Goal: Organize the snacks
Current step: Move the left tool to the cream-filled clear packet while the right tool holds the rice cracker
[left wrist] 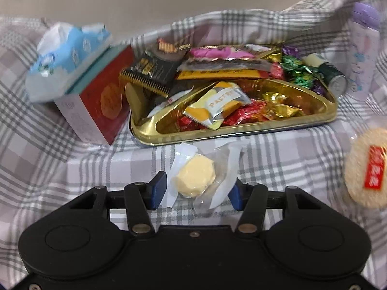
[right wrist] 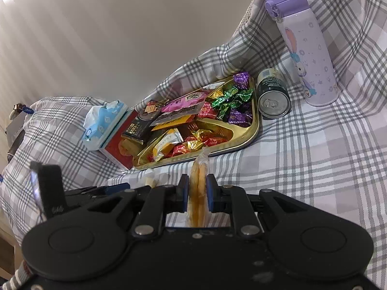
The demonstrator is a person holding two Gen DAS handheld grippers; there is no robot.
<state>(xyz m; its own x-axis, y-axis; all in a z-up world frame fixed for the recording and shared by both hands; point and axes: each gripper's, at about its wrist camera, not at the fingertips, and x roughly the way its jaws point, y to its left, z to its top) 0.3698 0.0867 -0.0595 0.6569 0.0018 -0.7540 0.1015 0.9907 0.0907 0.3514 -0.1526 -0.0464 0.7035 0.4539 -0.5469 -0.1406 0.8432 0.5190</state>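
- Only my left wrist view shows the rice cracker face-on; the right shows it edge-on.
- My left gripper gapes around the yellow pastry on the cloth, before the gold tray.
- My right gripper pinches that rice cracker.

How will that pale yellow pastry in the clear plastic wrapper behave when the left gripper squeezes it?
The pale yellow pastry looks soft and crumbly, so a firm pinch may crack it. Its clear wrapper is loose and glossy and could slide between the open left gripper. It probably lifts easily, being small and lying flat on the checked cloth.
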